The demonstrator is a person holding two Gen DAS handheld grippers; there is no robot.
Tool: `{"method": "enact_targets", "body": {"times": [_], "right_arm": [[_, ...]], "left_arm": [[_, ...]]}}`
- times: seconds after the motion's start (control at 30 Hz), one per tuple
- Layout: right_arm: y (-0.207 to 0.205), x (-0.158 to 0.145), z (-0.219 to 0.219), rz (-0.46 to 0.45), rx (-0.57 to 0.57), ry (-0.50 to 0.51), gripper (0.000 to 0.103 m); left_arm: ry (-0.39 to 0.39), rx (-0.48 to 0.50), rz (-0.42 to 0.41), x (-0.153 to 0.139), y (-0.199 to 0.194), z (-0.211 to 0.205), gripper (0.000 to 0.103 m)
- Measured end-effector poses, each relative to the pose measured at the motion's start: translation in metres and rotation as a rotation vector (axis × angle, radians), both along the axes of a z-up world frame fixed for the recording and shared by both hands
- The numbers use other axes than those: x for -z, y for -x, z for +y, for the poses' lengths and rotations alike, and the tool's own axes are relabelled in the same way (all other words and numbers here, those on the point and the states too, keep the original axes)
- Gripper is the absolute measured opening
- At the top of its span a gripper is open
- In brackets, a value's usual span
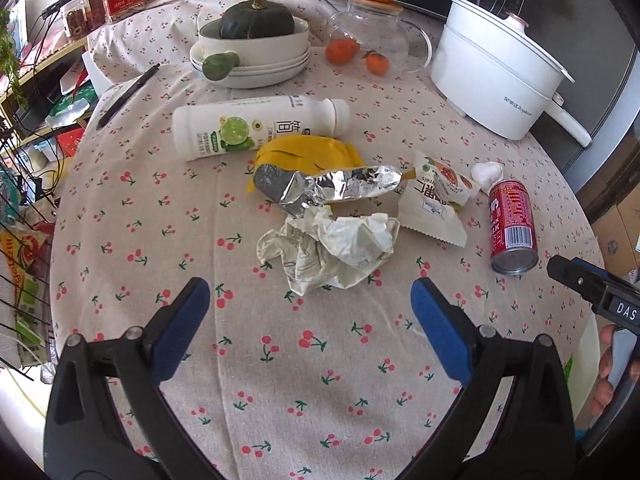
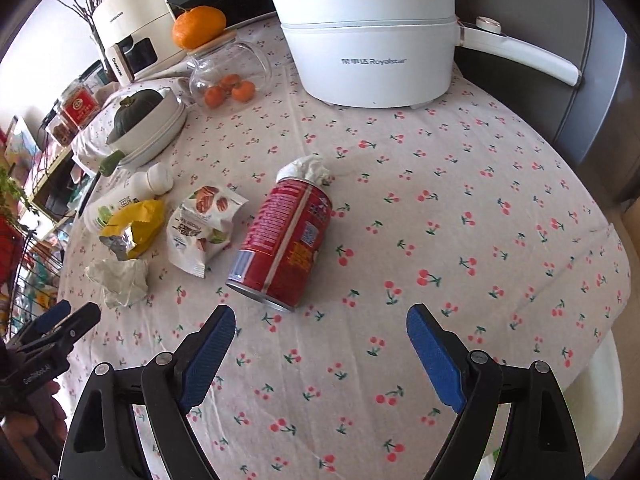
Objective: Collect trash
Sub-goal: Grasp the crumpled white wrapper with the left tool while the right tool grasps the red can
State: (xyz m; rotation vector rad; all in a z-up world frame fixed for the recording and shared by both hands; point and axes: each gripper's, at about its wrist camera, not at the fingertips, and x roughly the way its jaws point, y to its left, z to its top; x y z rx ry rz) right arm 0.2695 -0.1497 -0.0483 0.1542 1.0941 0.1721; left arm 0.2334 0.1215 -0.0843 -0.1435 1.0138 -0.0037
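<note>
Above: both tools poised over scattered trash, before any pickup.

Left tool [image 1: 310, 300] hangs with its jaws spread and empty, aimed at the crumpled paper [image 1: 328, 250] lying just ahead on the cherry-print table [image 1: 280, 380]; beyond the paper lie a foil-lined yellow wrapper [image 1: 320, 176], a white drink bottle [image 1: 260, 126] on its side and a nut snack packet [image 1: 434, 204]. Right tool [image 2: 320, 328] is likewise wide apart and holds nothing, with the red can [image 2: 286, 240] lying on its side just ahead, a tissue wad [image 2: 308, 168] at its far end. Judged step: approach. Next, each tool must descend, straddle its item, then close; no bin is visible.
</note>
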Motion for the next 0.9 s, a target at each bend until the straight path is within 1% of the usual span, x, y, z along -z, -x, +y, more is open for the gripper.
{"method": "enact_targets", "body": {"times": [0.07,0.13,0.17,0.23,0.27,0.3,0.33,0.4,0.43,0.5,0.6,0.7,0.77,0.83,0.87,0.9], "right_arm": [[-0.005,0.001,0.005,-0.009,0.004,-0.009,0.089],[-0.01,0.003,0.008,-0.01,0.01,-0.017,0.089],[-0.012,0.005,0.009,-0.009,0.012,-0.021,0.089],[-0.015,0.007,0.011,-0.006,0.016,-0.029,0.089],[-0.017,0.008,0.012,-0.005,0.016,-0.032,0.089],[-0.019,0.009,0.013,-0.005,0.015,-0.034,0.089],[-0.02,0.01,0.013,-0.006,0.016,-0.035,0.089],[-0.023,0.012,0.016,-0.008,0.019,-0.038,0.089],[-0.024,0.013,0.017,-0.008,0.021,-0.042,0.089],[-0.026,0.016,0.019,-0.006,0.024,-0.053,0.089],[-0.028,0.021,0.021,-0.016,0.041,-0.071,0.089],[-0.029,0.026,0.023,-0.015,0.052,-0.089,0.088],[-0.03,0.029,0.025,-0.018,0.052,-0.095,0.082],[-0.03,0.032,0.027,-0.014,0.046,-0.093,0.071],[-0.03,0.034,0.028,-0.011,0.044,-0.09,0.068],[-0.03,0.035,0.028,-0.011,0.042,-0.084,0.062]], "left_arm": [[0.021,0.001,-0.002,0.004,-0.008,-0.001,0.1],[0.018,-0.001,-0.008,0.009,-0.014,-0.002,0.1],[0.015,-0.002,-0.01,0.012,-0.017,-0.003,0.097],[0.025,0.004,-0.007,0.018,-0.023,-0.003,0.088],[0.034,0.008,-0.002,0.021,-0.025,-0.002,0.079],[0.046,0.012,0.003,0.024,-0.027,-0.002,0.073],[0.067,0.016,0.0,0.025,-0.028,-0.002,0.071],[0.093,0.025,-0.007,0.025,-0.03,-0.004,0.057],[0.091,0.029,-0.012,0.024,-0.03,-0.005,0.054],[0.067,0.045,-0.025,0.022,-0.029,-0.011,0.043],[0.044,0.061,-0.036,0.018,-0.027,-0.017,0.036],[0.034,0.071,-0.033,0.016,-0.024,-0.018,0.035],[0.034,0.072,-0.031,0.015,-0.021,-0.018,0.035],[0.027,0.075,-0.028,0.014,-0.018,-0.018,0.035],[0.022,0.076,-0.03,0.013,-0.017,-0.018,0.035],[0.017,0.077,-0.032,0.012,-0.015,-0.018,0.035]]}}
